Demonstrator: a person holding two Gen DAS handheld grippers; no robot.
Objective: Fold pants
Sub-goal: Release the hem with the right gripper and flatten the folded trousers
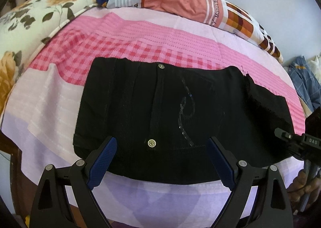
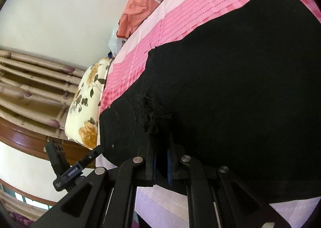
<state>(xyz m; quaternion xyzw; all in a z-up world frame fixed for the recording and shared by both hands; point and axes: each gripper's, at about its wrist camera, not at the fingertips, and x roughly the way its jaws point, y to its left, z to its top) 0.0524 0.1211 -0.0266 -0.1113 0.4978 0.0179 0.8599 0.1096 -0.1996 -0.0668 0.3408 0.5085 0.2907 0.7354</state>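
Observation:
Black pants (image 1: 180, 103) lie on the pink bed sheet (image 1: 140, 37), with a brass button (image 1: 151, 143) at the near waistband and a frayed hem (image 1: 248, 85) on a layer lying over their right side. My left gripper (image 1: 162, 141) hangs open over the near waistband, its blue pads (image 1: 104, 159) on either side of the button and gripping nothing. My right gripper (image 2: 161, 147) is shut on a fold of the pants (image 2: 240, 87), just behind the frayed hem (image 2: 152, 115). Part of its frame (image 1: 301, 143) shows at the right edge of the left wrist view.
A floral pillow (image 1: 30, 27) lies at the bed's left, an orange patterned quilt (image 1: 180, 5) along the wall. Blue checked clothes (image 1: 303, 81) sit off the right side. A curtain (image 2: 30, 79) and wooden bed frame (image 2: 24, 137) lie beyond the pillow. A hand (image 1: 303, 185) holds the right gripper.

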